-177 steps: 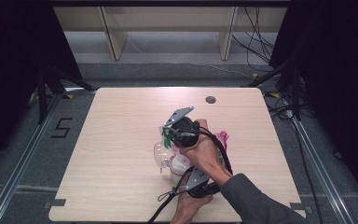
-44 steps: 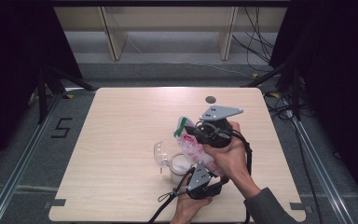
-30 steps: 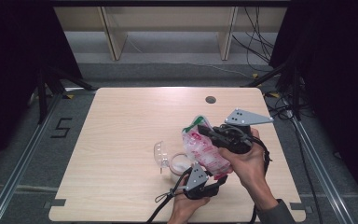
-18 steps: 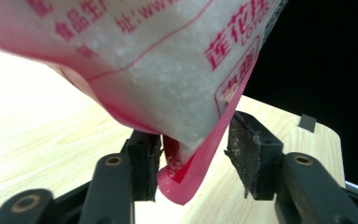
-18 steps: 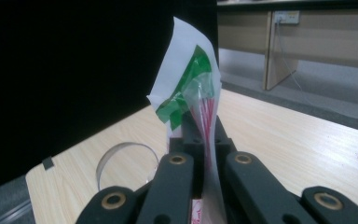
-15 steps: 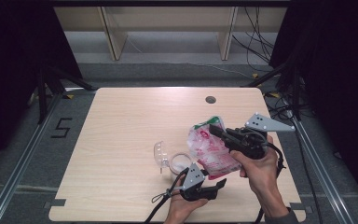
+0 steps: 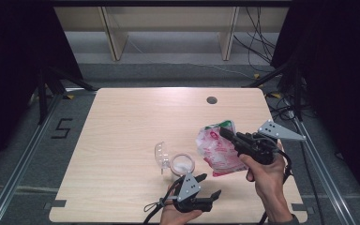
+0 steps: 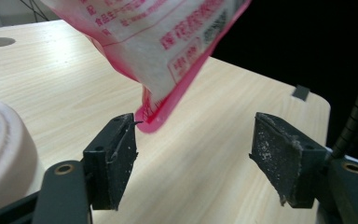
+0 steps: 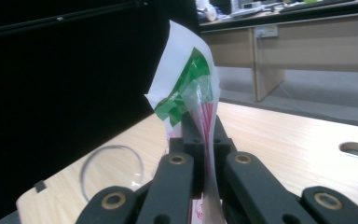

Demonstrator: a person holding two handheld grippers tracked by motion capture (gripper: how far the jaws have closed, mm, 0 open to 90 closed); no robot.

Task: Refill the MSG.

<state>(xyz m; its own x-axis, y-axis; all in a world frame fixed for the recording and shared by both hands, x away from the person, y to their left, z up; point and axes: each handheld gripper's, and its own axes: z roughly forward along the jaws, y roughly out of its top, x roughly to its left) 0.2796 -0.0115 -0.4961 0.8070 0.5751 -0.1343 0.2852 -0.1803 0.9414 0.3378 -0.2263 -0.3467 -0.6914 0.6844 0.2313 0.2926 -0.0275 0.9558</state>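
Item: pink-and-white pouch (image 7: 218, 150), printed plastic with a green-and-white top edge, held clear of the table (image 7: 122, 140) and hanging at a slant, its long axis running from the pinched top at about 1 o'clock in the high view down to the free bottom corner at about 7 o'clock. Holder: right gripper (image 7: 229, 136), jaws pressed together on the pouch's top edge; in the right gripper view the film (image 9: 193, 93) rises pinched between the two black fingers (image 9: 191, 135). Second tool: left gripper (image 7: 208, 197), at the near table edge, jaws standing wide apart after having just been opening, nothing between the pads. In the left gripper view the pouch's lower corner (image 8: 156, 119) hangs just above and beyond the left-hand pad (image 8: 114, 154), seemingly apart from it, though the gap is too slight to judge for certain. Governing relation: the pouch lies at roughly 1 o'clock from the left gripper, its loose corner pointing down toward that tool, so the left hand is the nearer one to the free end while the right keeps the top. Adjacent stock: a small round container of white powder (image 7: 182, 163) at 11 o'clock from the left gripper, with a clear lid (image 7: 161, 157) upright on edge just beside it at 9 o'clock. Fixed feature: a cable hole (image 7: 211, 100) toward the far edge of the table.
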